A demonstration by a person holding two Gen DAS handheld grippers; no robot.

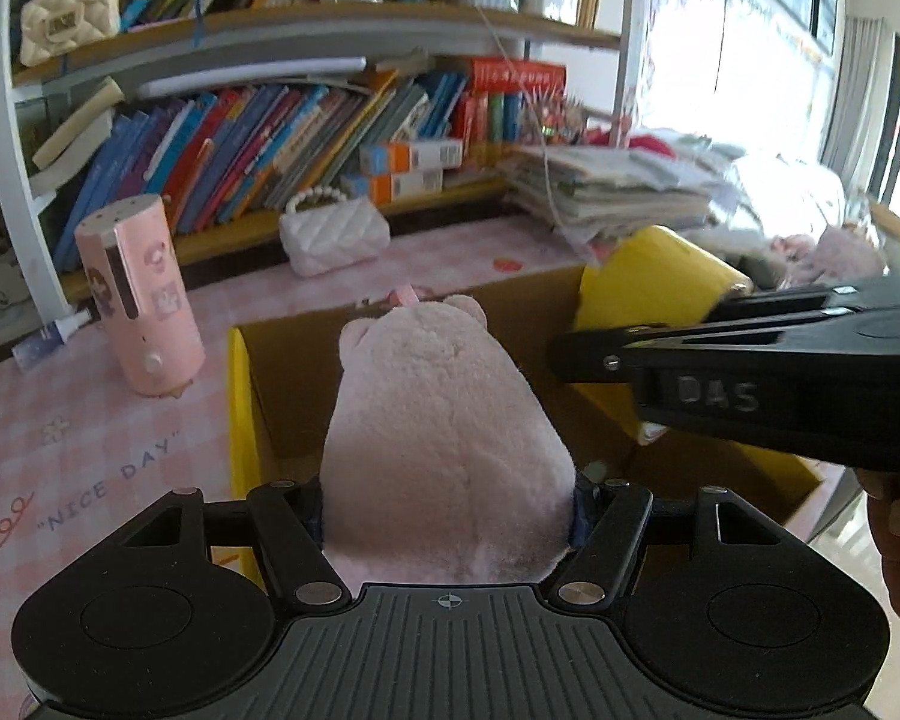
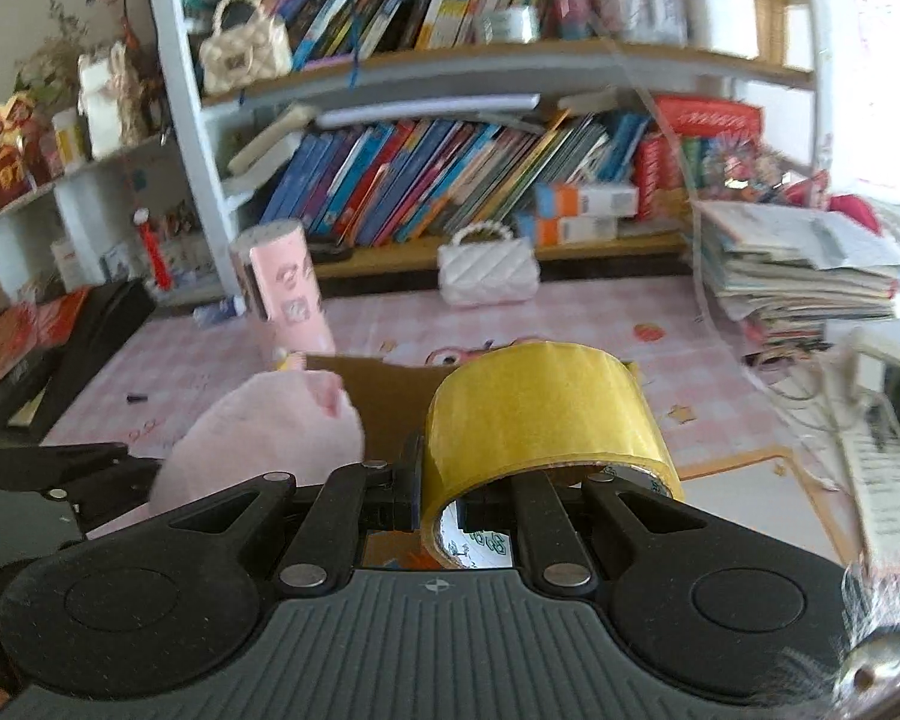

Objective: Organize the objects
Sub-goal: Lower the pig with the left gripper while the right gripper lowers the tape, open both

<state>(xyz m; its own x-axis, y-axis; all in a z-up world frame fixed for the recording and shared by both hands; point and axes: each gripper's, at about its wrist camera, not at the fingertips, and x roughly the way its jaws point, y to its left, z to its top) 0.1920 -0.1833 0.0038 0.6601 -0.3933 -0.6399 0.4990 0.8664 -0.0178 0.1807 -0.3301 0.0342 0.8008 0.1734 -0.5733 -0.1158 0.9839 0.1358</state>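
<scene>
Pink checked cloth printed with "NICE DAY" covers the desk, and crowded bookshelves fill the upper half of both views. At the centre of the left wrist view, a pink plush toy is clamped between the fingers of the left gripper, and it is held over an open cardboard box with yellow flaps. At the right edge of that view the right gripper is seen from the side, with a yellow roll of tape at its tip above the far right corner of the box. In the right wrist view the roll of tape is gripped through its wall, one finger of the right gripper being outside the roll and the other inside the core. The plush toy appears at lower left there, just beside the tape. A pink cylinder stands on the cloth left of the box, and a white quilted purse lies near the shelf at centre. A stack of papers is piled at the right.
</scene>
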